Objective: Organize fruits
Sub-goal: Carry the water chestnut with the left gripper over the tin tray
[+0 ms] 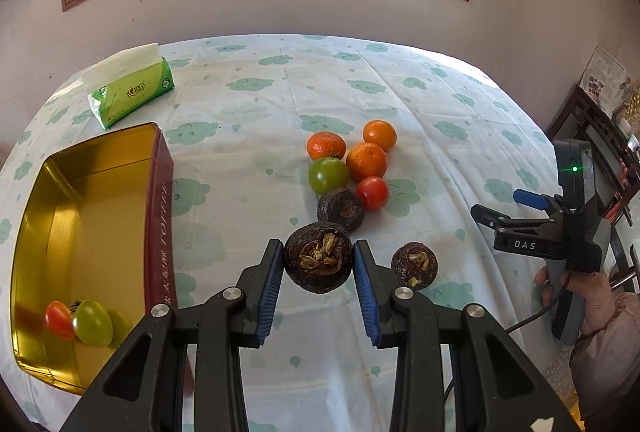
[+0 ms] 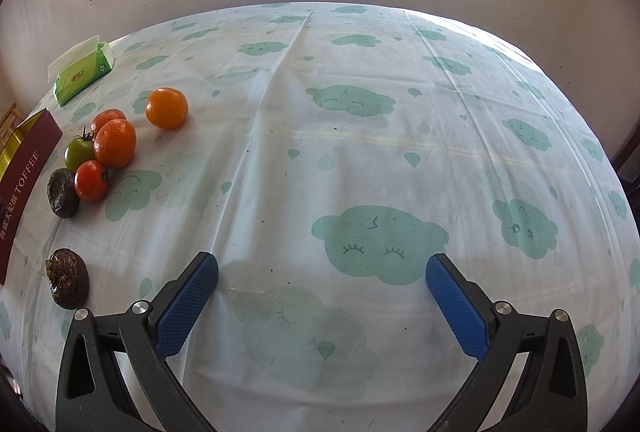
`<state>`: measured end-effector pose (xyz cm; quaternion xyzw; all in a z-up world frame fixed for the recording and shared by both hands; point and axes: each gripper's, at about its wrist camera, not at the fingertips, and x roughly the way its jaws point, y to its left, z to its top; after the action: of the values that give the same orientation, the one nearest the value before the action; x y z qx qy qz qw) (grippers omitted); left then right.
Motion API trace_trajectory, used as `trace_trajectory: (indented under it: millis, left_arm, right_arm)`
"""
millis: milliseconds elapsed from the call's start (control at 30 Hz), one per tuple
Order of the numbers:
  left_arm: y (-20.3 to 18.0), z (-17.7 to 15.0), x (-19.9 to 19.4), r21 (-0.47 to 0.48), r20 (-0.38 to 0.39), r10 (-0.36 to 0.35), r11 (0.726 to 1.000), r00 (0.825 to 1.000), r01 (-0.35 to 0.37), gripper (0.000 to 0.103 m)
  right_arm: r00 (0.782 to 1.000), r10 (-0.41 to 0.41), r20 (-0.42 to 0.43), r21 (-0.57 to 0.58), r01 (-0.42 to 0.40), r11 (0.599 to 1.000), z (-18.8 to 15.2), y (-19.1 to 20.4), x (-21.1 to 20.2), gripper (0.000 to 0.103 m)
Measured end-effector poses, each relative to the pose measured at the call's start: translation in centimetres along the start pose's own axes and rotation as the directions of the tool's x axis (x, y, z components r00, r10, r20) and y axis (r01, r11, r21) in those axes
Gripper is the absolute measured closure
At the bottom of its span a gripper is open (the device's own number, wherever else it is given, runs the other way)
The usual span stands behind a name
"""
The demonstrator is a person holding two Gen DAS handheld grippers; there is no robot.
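My left gripper (image 1: 319,262) is shut on a dark brown water chestnut (image 1: 319,258), held above the cloth. Two more chestnuts lie nearby, one (image 1: 414,265) to its right and one (image 1: 341,209) beyond it. Three oranges (image 1: 366,161) (image 1: 326,146) (image 1: 379,135), a green tomato (image 1: 328,175) and a red tomato (image 1: 372,193) cluster behind. A gold tin with maroon sides (image 1: 86,232) sits at left, holding a red tomato (image 1: 58,319) and a green tomato (image 1: 93,323). My right gripper (image 2: 322,282) is open and empty over bare cloth; it shows at the right of the left wrist view (image 1: 500,210).
A green tissue pack (image 1: 130,88) lies at the back left of the table. The table has a white cloth with green clouds (image 2: 360,112). A wall with a window runs behind it. Dark wooden furniture (image 1: 600,136) stands to the right.
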<state>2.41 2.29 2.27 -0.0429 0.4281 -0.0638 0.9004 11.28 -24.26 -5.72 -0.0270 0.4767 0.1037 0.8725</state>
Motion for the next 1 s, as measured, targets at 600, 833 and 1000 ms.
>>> trace_trajectory:
  millis: [600, 833, 1000]
  left_arm:
    - [11.7, 0.1, -2.2, -0.194, -0.013, 0.210, 0.959, 0.978, -0.208, 0.071]
    - [15.6, -1.0, -1.4, -0.257, -0.064, 0.252, 0.931, 0.965, -0.260, 0.071]
    - [17.2, -1.5, -0.6, -0.283, -0.104, 0.257, 0.918, 0.961, -0.277, 0.071]
  right_arm:
    - [1.000, 0.000, 0.000, 0.000, 0.000, 1.000, 0.0, 0.0, 0.0, 0.000]
    - [1.000, 0.000, 0.000, 0.000, 0.000, 1.000, 0.0, 0.0, 0.0, 0.000]
    - [1.000, 0.000, 0.000, 0.000, 0.000, 1.000, 0.0, 0.0, 0.0, 0.000]
